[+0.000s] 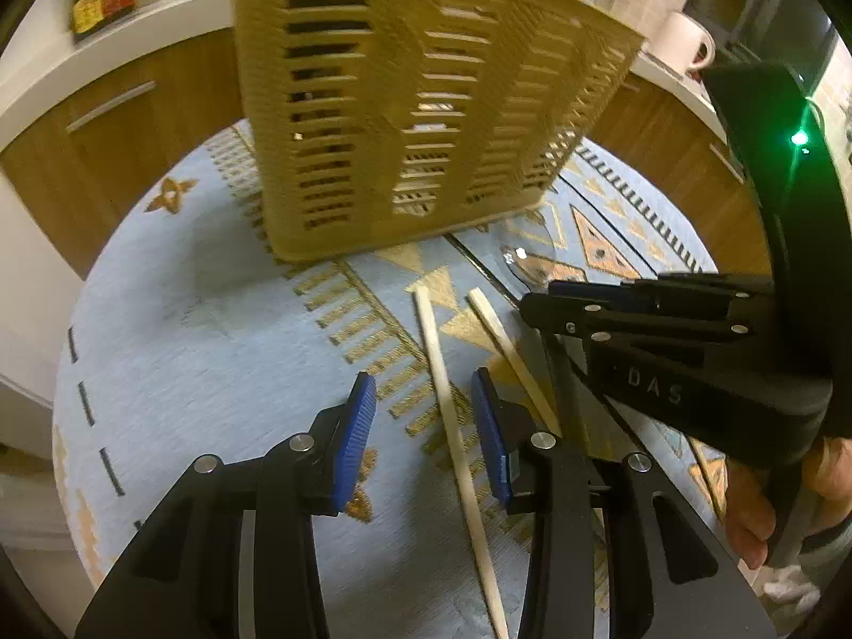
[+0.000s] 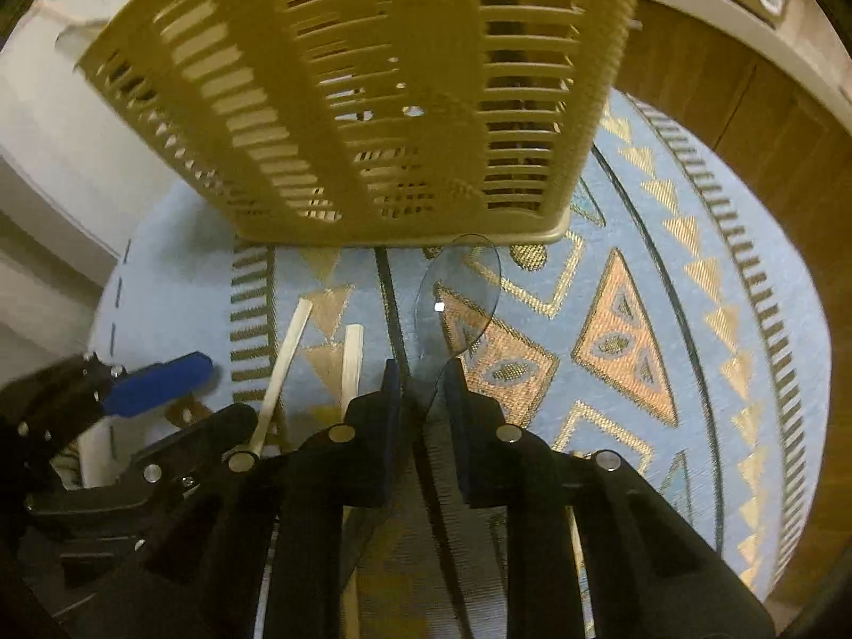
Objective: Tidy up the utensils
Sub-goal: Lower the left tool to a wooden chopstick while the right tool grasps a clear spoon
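A slatted tan basket (image 1: pixel 415 106) stands on a patterned blue mat (image 1: pixel 213 309), contents unclear. Left gripper (image 1: pixel 423 415) gapes wide around one of two chopsticks (image 1: pixel 452 426). Right gripper (image 2: pixel 423 378) clamps a clear spoon (image 2: pixel 458 293)

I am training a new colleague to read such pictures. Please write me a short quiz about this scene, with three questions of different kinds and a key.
1. True or false: the left claw is open, and one chopstick lies between its fingers.
2. Which thing has its handle between the fingers of the right claw? A) a metal fork B) a clear plastic spoon C) a knife
3. Fill in: that chopstick and the second chopstick lie on the patterned blue ____, in front of the slatted basket.

Key: 1 true; 2 B; 3 tablecloth.
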`<action>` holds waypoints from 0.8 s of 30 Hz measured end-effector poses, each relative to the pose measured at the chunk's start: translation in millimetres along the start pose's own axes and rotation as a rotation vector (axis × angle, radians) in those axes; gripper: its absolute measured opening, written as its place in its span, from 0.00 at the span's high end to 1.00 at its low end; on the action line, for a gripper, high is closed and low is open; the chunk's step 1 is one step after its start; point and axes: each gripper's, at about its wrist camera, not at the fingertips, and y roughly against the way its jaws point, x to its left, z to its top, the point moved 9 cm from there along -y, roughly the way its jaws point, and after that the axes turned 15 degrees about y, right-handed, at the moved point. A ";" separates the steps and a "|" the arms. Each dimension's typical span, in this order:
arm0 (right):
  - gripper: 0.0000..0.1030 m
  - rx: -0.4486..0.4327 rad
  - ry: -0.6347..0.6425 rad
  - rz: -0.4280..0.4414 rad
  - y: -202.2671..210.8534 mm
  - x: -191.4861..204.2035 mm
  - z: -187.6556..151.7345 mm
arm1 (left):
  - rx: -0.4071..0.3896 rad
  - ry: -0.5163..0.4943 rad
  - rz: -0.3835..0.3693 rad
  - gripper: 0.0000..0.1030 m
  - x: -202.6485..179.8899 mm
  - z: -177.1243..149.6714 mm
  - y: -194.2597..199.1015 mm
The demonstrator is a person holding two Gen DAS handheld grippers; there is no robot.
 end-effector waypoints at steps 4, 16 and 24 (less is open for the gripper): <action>0.93 0.003 0.041 -0.004 -1.9 1.8 -5.1 | 0.031 -0.028 0.032 0.67 -4.9 -2.2 -9.8; 0.93 0.041 0.013 0.027 8.1 -26.0 -30.1 | 0.011 -0.090 0.208 0.96 -0.9 -0.5 -17.9; 0.93 0.067 -0.017 0.073 21.2 -43.6 -41.4 | -0.005 0.086 0.122 0.96 35.8 -3.9 4.0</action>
